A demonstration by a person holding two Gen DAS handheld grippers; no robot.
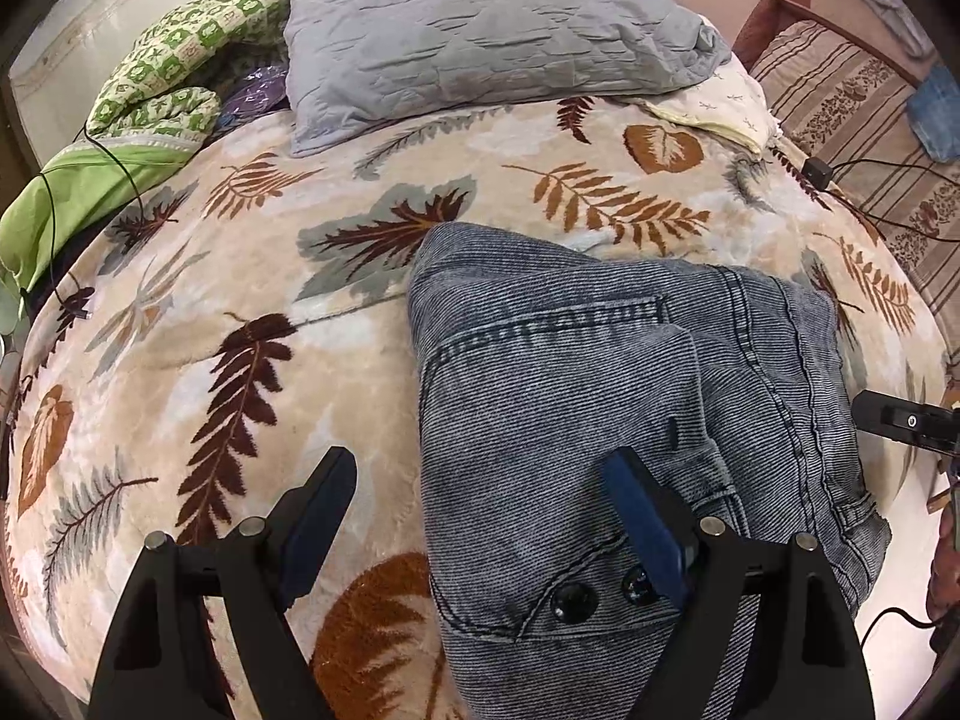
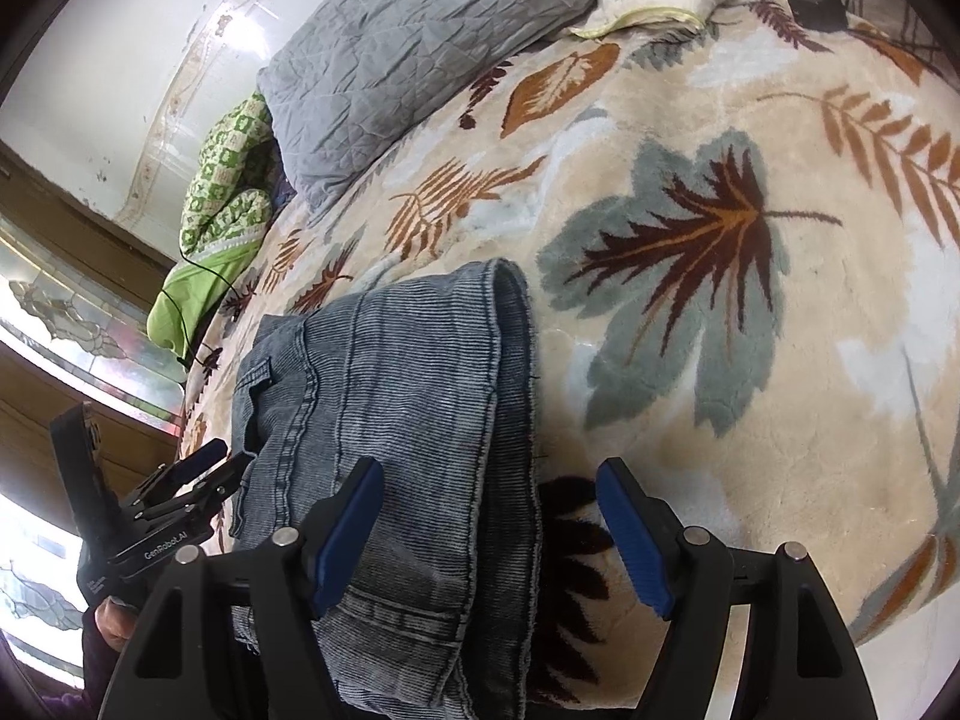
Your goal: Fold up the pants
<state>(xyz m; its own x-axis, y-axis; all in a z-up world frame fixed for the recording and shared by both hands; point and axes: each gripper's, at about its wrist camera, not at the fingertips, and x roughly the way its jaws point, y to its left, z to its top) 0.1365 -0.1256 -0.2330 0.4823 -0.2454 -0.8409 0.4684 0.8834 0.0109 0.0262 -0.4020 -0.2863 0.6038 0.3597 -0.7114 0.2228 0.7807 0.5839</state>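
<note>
Grey-blue denim pants (image 1: pixel 570 396) lie folded in a compact bundle on the leaf-patterned blanket (image 1: pixel 240 276). My left gripper (image 1: pixel 480 516) is open above the bundle's left edge, near the waistband buttons, holding nothing. In the right wrist view the pants (image 2: pixel 390 396) show their hem edge. My right gripper (image 2: pixel 489 531) is open, straddling the bundle's right edge, with nothing held. The left gripper shows in the right wrist view (image 2: pixel 180 480) at the bundle's left side. The right gripper's tip shows at the right edge of the left wrist view (image 1: pixel 906 420).
A grey quilted pillow (image 1: pixel 480 36) and a cream pillow (image 1: pixel 714 102) lie at the bed's head. Green patterned bedding (image 1: pixel 168 72) is piled at the far left. A black cable and adapter (image 1: pixel 816 171) lie at the right edge. A striped sofa (image 1: pixel 858 96) stands beyond.
</note>
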